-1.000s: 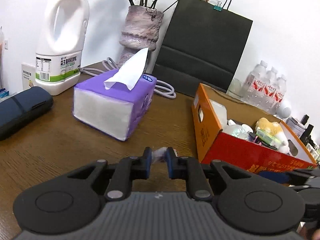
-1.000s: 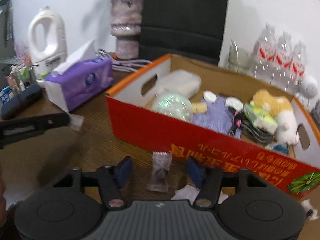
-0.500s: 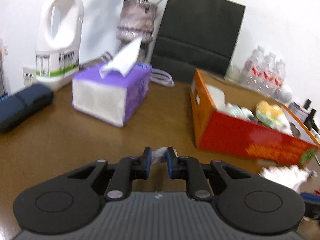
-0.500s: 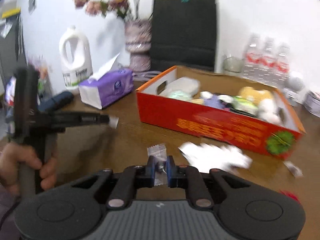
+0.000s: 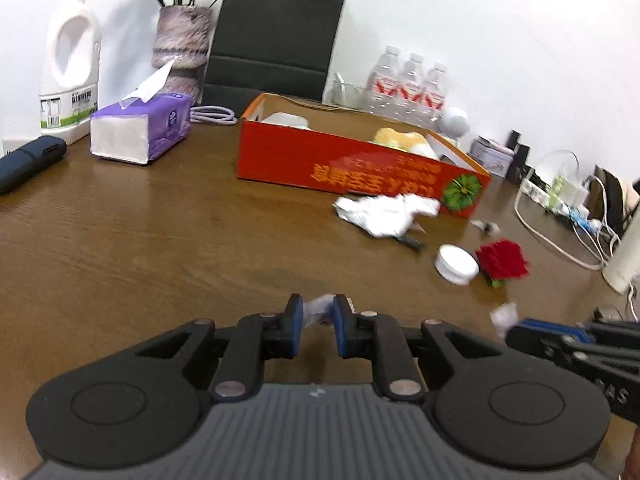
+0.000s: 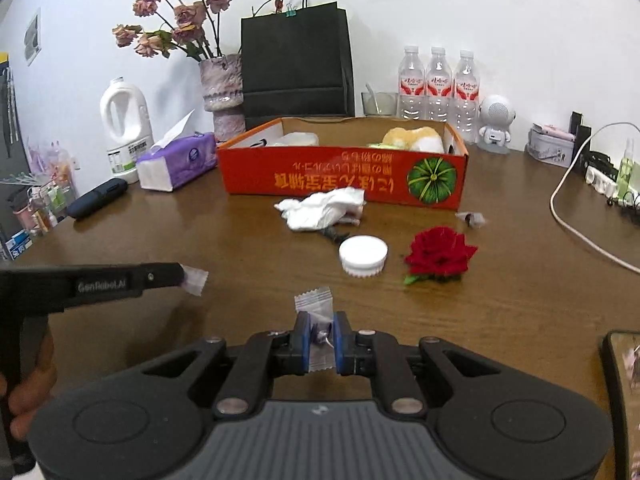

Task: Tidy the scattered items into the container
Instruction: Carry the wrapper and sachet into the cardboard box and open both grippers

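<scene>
I have a clear candy wrapper (image 6: 316, 322) pinched in my right gripper (image 6: 320, 338) and a small wrapper (image 5: 318, 307) in my left gripper (image 5: 316, 326); the red box (image 6: 340, 176) is part-filled; crumpled tissue (image 6: 320, 210), white lid (image 6: 363, 255), red rose (image 6: 440, 254) remain on the table.

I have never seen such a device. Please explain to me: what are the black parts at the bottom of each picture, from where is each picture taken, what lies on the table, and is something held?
No robot arm is here. A person holds two hand tools, each with two fingers and a camera looking forward along them. The black parts are those tools.

One picture comes from the left gripper, which is shut on a small clear wrapper. The other comes from the right gripper, shut on a wrapped candy; the other tool appears at its left edge.

On the brown table stands a red box already holding some things. In front of it lie a crumpled white tissue, a white lid, a red rose and another small wrapped piece.
</scene>
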Available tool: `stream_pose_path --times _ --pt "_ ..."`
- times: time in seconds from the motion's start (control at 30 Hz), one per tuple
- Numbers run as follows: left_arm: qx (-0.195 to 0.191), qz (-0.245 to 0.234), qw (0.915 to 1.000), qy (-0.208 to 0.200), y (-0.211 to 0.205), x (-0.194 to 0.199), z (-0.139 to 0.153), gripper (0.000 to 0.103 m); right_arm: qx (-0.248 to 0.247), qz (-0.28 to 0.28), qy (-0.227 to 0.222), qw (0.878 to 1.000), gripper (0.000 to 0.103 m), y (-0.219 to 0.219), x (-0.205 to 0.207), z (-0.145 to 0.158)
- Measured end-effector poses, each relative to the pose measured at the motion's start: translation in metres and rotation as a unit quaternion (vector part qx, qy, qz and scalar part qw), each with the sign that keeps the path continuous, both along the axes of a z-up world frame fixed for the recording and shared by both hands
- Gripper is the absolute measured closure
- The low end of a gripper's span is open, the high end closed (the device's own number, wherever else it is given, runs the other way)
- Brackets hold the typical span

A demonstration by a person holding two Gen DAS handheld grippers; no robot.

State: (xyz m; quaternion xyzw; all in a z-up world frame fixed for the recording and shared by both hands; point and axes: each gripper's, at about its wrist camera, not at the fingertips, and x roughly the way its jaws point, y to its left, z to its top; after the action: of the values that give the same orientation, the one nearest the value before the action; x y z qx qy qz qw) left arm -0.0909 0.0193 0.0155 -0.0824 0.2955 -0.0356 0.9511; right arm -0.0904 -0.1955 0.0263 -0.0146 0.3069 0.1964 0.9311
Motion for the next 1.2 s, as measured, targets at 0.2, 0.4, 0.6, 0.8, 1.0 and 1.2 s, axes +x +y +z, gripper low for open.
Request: stream_pose_path --times 0.2,0.4,0.6,0.8,1.0,1.2 --pt "0.028 -0.001 0.9996 0.007 -0.011 -0.019 -0.007 0.086 0.008 0.006 0.000 1.000 0.092 0.003 -0.008 -0.004" --pt "0.012 -0.007 0.9999 0.009 -0.005 -0.021 -0.011 0.086 0.006 0.008 0.014 1.000 0.092 0.010 -0.008 -0.013" --pt "0.008 -0.011 0.9999 0.006 -0.003 -0.020 -0.013 0.086 0.001 0.004 0.017 1.000 0.092 0.014 -0.007 -0.016" --pt "-0.005 -0.011 0.9999 0.006 0.000 -0.020 -0.013 0.087 0.002 -0.005 0.012 1.000 0.092 0.013 -0.005 -0.014" --pt "-0.016 -0.021 0.9994 -0.021 -0.001 -0.026 -0.005 0.088 0.008 -0.017 -0.010 1.000 0.092 0.011 -0.004 -0.010" --pt "-0.024 -0.023 0.9985 -0.044 0.002 -0.017 0.011 0.088 0.037 -0.056 -0.068 0.995 0.092 -0.005 -0.002 0.004"
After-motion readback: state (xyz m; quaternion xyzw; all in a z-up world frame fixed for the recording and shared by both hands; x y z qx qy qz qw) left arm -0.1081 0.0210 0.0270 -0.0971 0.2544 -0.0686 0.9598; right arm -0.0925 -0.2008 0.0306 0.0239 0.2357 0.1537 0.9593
